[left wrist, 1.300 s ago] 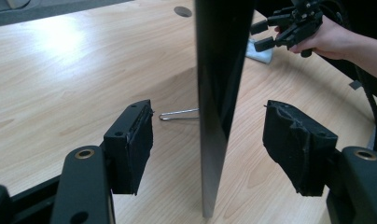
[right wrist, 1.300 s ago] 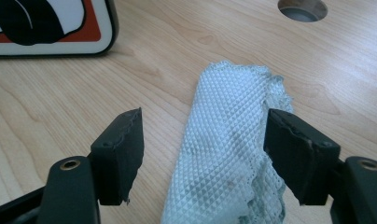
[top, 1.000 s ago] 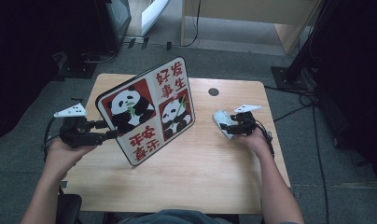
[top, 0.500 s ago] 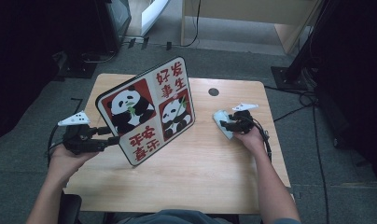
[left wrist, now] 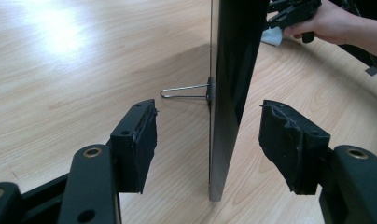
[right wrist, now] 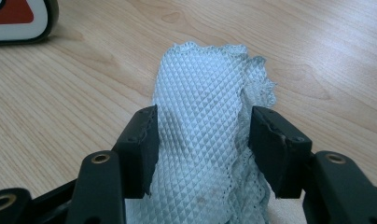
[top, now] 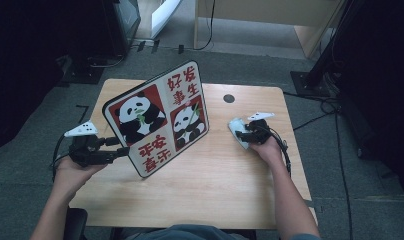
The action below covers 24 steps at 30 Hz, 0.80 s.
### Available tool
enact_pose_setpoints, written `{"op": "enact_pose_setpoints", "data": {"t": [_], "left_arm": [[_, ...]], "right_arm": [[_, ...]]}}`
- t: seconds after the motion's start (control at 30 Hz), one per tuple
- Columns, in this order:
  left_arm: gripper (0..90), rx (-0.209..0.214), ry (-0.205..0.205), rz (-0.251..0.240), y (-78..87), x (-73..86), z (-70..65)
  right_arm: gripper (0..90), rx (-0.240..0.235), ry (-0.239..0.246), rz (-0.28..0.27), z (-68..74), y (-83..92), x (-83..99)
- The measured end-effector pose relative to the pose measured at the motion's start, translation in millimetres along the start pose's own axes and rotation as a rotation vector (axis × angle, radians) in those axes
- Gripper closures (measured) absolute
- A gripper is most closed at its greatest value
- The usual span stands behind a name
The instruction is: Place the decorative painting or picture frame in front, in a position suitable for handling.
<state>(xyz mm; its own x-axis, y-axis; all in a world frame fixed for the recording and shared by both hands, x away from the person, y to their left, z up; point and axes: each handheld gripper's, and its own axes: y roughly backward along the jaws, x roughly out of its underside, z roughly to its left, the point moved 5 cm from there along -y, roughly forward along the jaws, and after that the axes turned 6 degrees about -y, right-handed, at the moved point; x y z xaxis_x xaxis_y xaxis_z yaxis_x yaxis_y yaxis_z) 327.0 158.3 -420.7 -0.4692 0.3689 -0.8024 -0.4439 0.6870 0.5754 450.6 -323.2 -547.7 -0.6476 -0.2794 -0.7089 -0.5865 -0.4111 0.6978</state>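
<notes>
My left gripper (top: 121, 150) is at the table's left edge, its black jaws spread on either side of the lower edge of the flat panda picture board (top: 157, 117) — a white-bordered panel with red squares and two pandas, standing tilted on the light wooden table (top: 205, 195). In the left gripper view the board (left wrist: 231, 93) runs edge-on between my jaws with clear gaps on both sides, so neither pad touches it. A thin wire stand (left wrist: 184, 92) sticks out from the board's back and rests on the wood.

My right gripper (top: 242, 134) is over at the right side of the table, on the pale blue quilted cloth (top: 237, 131), well apart from the board. In the right gripper view the cloth (right wrist: 205, 135) lies bunched lengthwise between the jaws — they have just been closing, and both pads now touch its sides, the left one pressing into the fabric. The cloth still rests on the wood, its lacy end pointing away from me. A rounded corner of the board (right wrist: 21, 21) shows at upper left there.
</notes>
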Motion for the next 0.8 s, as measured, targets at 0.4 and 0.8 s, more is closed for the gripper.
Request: {"op": "enact_pose_setpoints", "data": {"t": [0.4,0.8], "left_arm": [[36.9,-0.007,0.001,-0.009,0.1,0.2,0.0],[37.7,-0.004,0.009,-0.003,-1.5,2.4,1.2]], "right_arm": [[58.1,-0.021,-0.005,-0.072,2.3,1.0,6.8],[77.2,-0.027,-0.036,-0.085,1.1,1.2,6.4]]}}
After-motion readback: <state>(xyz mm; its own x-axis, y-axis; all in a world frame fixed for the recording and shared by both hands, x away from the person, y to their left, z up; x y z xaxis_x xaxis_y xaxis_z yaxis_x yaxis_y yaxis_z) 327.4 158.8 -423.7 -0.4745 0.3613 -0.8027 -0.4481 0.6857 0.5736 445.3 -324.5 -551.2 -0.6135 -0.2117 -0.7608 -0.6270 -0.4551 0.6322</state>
